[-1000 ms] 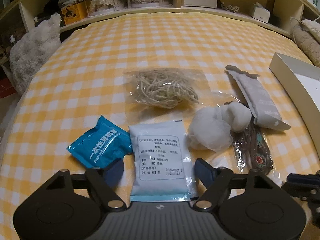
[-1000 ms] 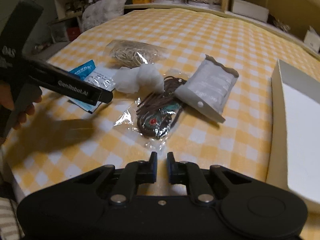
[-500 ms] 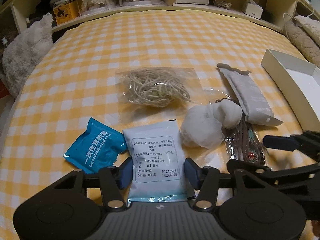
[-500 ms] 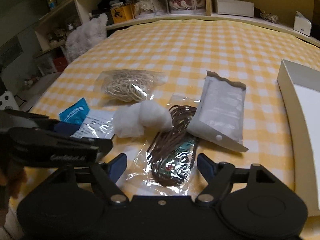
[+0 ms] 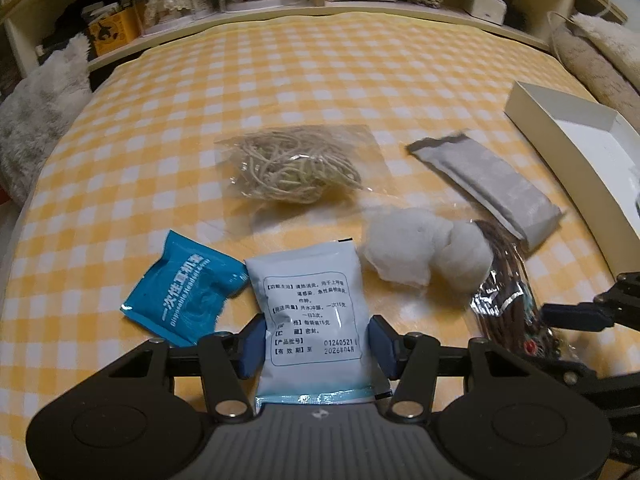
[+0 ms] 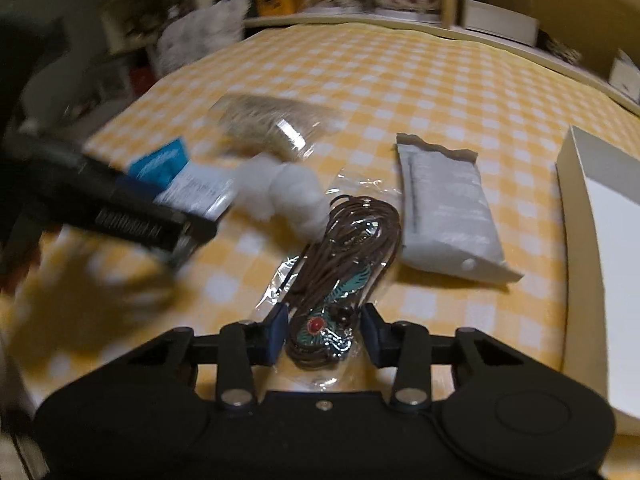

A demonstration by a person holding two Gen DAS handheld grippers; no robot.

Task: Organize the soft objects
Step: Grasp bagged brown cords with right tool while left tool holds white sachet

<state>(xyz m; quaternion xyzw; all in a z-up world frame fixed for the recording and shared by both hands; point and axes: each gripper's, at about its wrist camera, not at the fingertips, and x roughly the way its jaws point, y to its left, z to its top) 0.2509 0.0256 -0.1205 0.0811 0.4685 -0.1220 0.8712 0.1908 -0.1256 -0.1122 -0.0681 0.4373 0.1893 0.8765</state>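
Shelving curves across the frame's top behind a yellow-and-white checked bench. Left gripper, at lower centre, stands open astride a smooth pale-blue printed sachet. Right gripper stands open astride a crinkly clear bag of brown cord, near fluffy white cotton.

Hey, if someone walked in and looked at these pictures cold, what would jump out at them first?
Probably the yellow checked cloth strewn with small packets. Nearest, the left gripper straddles a white printed sachet with open fingers, a blue sachet just left of it. The right gripper straddles a clear bag of brown cord, with a white box at the right.
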